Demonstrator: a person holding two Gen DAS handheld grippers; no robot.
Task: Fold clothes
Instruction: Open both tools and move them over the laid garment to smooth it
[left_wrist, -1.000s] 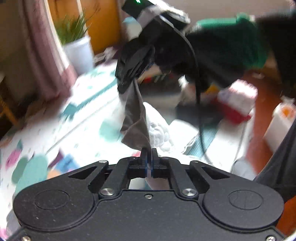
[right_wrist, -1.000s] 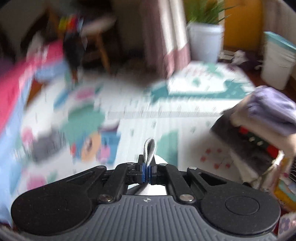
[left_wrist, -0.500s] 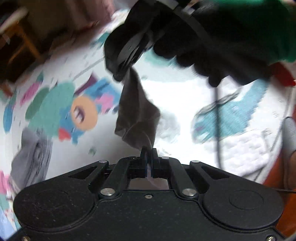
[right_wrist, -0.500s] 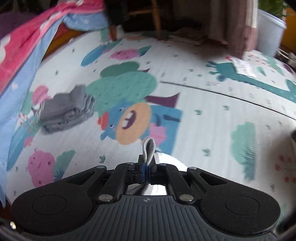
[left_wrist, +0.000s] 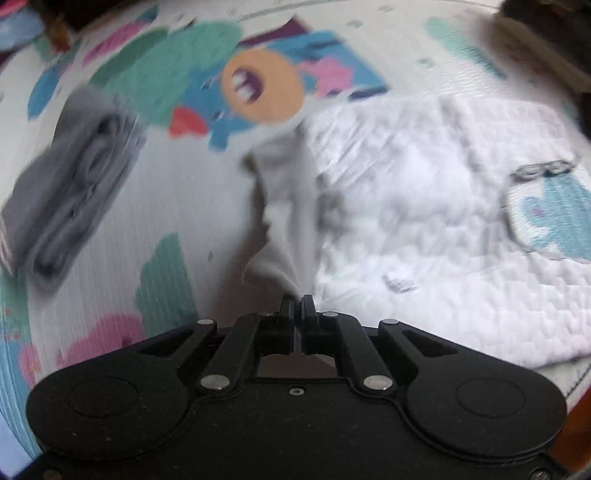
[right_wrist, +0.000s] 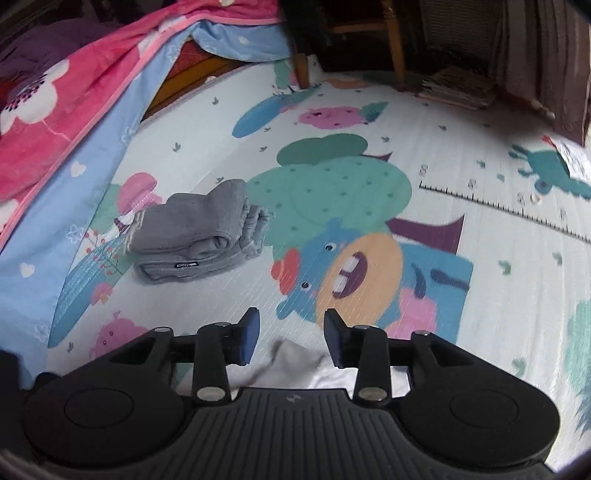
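Note:
A white textured garment (left_wrist: 436, 206) lies spread on the patterned play mat (left_wrist: 192, 199), with a smoother light fold (left_wrist: 284, 218) running from it to my left gripper (left_wrist: 297, 300). That gripper is shut on the fold's near edge. In the right wrist view my right gripper (right_wrist: 291, 325) has its jaws opening, with bare mat between the blue pads (right_wrist: 249, 328). A white corner of the garment (right_wrist: 295, 363) lies just below and behind them, free of the pads. A folded grey garment (right_wrist: 199, 232) sits on the mat to the left.
The folded grey garment (left_wrist: 70, 192) also shows left of the white one. A pink and blue blanket (right_wrist: 62, 110) hangs at the left edge of the mat (right_wrist: 480, 288). Wooden chair legs (right_wrist: 391, 44) and a curtain (right_wrist: 546, 59) stand at the far side.
Both grippers came down toward the mat. The right gripper let go of the grey-white cloth edge it was pinching. The cloth that hung between the grippers now lies on the mat.

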